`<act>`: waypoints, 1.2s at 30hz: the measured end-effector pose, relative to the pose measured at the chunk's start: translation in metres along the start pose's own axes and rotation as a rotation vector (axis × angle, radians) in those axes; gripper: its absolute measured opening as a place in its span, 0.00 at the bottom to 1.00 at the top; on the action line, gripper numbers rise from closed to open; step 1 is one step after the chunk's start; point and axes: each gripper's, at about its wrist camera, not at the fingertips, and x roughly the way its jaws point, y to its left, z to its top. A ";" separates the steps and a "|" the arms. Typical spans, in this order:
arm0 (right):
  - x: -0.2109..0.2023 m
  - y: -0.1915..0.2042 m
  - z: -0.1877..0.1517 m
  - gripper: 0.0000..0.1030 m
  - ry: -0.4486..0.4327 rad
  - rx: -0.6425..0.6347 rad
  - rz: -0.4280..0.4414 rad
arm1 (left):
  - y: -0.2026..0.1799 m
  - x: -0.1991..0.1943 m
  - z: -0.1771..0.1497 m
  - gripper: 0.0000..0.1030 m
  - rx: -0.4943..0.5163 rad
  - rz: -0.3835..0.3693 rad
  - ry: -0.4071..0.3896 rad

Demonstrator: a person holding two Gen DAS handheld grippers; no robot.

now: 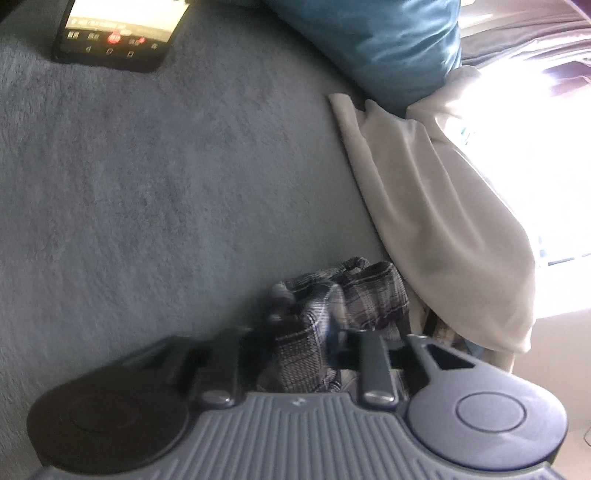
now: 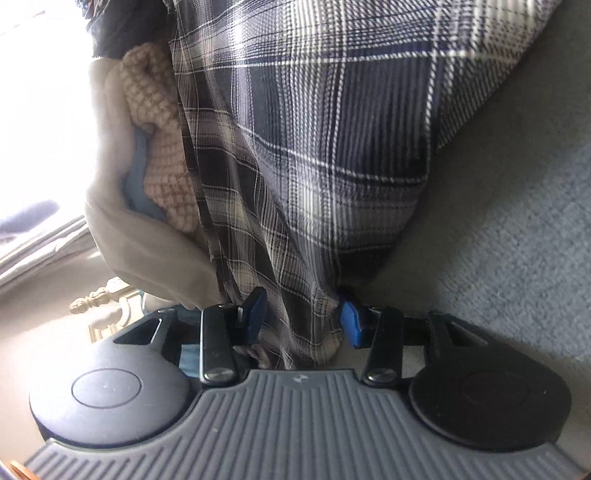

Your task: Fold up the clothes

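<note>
**Both grippers clamped on the plaid garment over the grey fleece surface**

The right gripper (image 2: 301, 317) has its jaws drawn in close on a gathered fold of the navy, black and white plaid woven garment (image 2: 314, 147). The blue fingertip pads (image 2: 255, 314) press the cloth from either side, with only the bunched fabric between them. From the pinch the plaid cloth fans away from the camera in a wide taut sheet, its far edge running off the picture.

The left gripper (image 1: 306, 343) also has plaid fabric (image 1: 332, 310) bunched between its jaws; the cloth fills the gap and hides the fingertips, so the jaws stand partly closed around the crumpled wad. This view is blurred near the grip.

Beneath both grippers lies a grey-blue fleece blanket surface (image 1: 147, 184). In the left wrist view a cream-white soft garment (image 1: 424, 206) lies draped just beside the plaid bunch, touching a teal satin cushion (image 1: 388, 40) at its far end. A black smartphone with a lit screen (image 1: 118, 33) rests on the fleece, well apart from the clothes.

In the right wrist view a beige waffle-knit cloth (image 2: 162, 136) sits against the plaid sheet, wrapped on its outer side by a pale grey-cream fabric (image 2: 147, 243).
</note>
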 end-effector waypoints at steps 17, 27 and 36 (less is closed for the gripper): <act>-0.023 0.005 0.000 0.21 0.031 -0.056 -0.014 | -0.011 -0.086 -0.025 0.14 0.032 0.052 -0.080; -0.069 0.002 -0.013 0.23 0.087 -0.230 -0.189 | 0.009 -0.092 -0.004 0.45 0.145 0.079 -0.048; -0.072 0.056 -0.051 0.25 0.272 -0.684 -0.360 | -0.008 -0.064 0.031 0.76 0.405 0.013 0.091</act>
